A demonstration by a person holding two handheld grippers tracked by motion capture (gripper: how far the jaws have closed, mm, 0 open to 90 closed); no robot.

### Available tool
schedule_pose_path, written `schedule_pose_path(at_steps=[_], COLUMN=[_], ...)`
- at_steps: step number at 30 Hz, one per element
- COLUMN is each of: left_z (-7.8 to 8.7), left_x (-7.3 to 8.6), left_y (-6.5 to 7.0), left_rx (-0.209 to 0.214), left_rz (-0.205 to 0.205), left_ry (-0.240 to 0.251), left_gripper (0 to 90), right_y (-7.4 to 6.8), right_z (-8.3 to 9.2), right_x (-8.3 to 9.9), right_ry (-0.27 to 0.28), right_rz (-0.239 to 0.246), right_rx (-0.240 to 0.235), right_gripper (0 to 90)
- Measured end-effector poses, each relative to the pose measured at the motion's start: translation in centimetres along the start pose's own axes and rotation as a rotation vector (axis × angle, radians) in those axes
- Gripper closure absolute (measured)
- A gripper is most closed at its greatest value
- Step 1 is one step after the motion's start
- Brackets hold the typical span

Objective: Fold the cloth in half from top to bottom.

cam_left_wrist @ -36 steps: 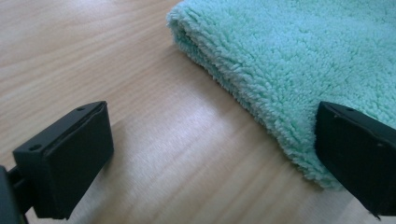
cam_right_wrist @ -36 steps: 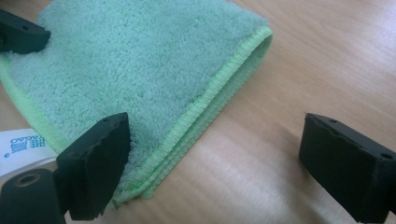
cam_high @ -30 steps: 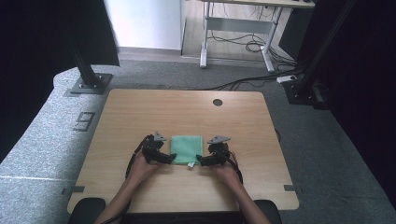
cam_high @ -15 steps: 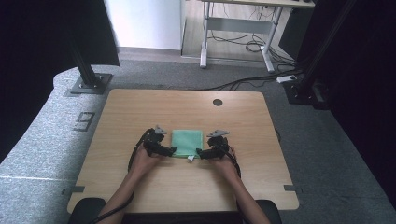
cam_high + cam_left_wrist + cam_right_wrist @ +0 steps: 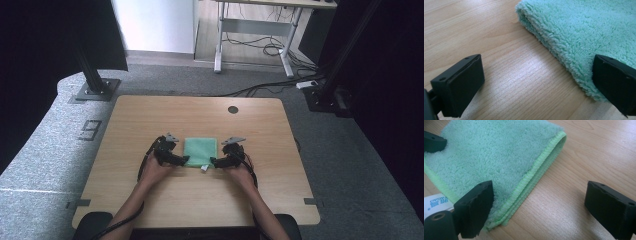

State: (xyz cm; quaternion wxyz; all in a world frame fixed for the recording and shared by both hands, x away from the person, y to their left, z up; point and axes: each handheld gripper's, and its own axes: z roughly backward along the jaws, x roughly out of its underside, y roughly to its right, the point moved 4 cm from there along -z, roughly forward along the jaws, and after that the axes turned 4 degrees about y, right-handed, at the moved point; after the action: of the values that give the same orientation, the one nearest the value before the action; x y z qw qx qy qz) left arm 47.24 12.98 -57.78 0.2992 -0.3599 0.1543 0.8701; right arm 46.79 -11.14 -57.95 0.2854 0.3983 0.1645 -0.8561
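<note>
Folded green towel (image 5: 201,151) lies flat, mid tabletop (image 5: 150,120), btwn both claws. Left claw (image 5: 537,75) and right claw (image 5: 539,202) are spread wide, nothing gripped, each straddling a near corner. Step judged: pre-grasp. Next: claws to be closed on corners w/ all layers caught.

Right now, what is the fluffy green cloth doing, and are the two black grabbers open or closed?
Folded mint-green fluffy cloth: lying flat on the table, folded in layers, white label sticking out at its near edge.
Left gripper: open, jaws straddling the cloth's left edge.
Right gripper: open, jaws straddling the cloth's stitched right edge.
</note>
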Motion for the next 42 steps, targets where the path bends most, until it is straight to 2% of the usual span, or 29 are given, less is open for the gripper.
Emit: schedule_pose_path(at_steps=[4, 7, 17, 24, 27, 35, 42], left_z=[0.1, 0.3, 2.5, 4.4, 5.2, 6.8, 8.0], left_x=[-0.1, -0.1, -0.5, -0.4, -0.3, 0.2, 1.0], left_y=[0.0, 0.1, 1.1, 1.7, 1.9, 2.5, 2.5], left_rx=[0.005, 0.015, 0.03, 0.045, 0.044, 0.033, 0.027], left_rz=[0.008, 0.015, -0.035, -0.048, -0.066, -0.108, -0.119], left_ry=[-0.006, -0.004, 0.026, 0.051, 0.058, 0.05, 0.049], left_gripper=[0.0, 0.0, 0.0, 0.0, 0.0, 0.0, 0.0], right_y=[0.1, 0.0, -0.5, -0.8, -0.8, -1.0, -1.1], right_z=[0.1, 0.3, 2.1, 3.6, 4.2, 6.1, 7.7], right_x=[-0.1, -0.2, -1.2, -0.9, -0.8, -0.6, -0.5], right_ry=[-0.016, -0.012, 0.008, -0.002, 0.002, 0.013, 0.021], right_rz=[-0.026, -0.024, 0.014, 0.045, 0.054, 0.074, 0.089], right_rx=[-0.003, -0.002, -0.019, -0.03, -0.034, -0.042, -0.04], right_gripper=[7.5, 5.5, 1.8, 0.7, 0.3, 0.0, 0.0])
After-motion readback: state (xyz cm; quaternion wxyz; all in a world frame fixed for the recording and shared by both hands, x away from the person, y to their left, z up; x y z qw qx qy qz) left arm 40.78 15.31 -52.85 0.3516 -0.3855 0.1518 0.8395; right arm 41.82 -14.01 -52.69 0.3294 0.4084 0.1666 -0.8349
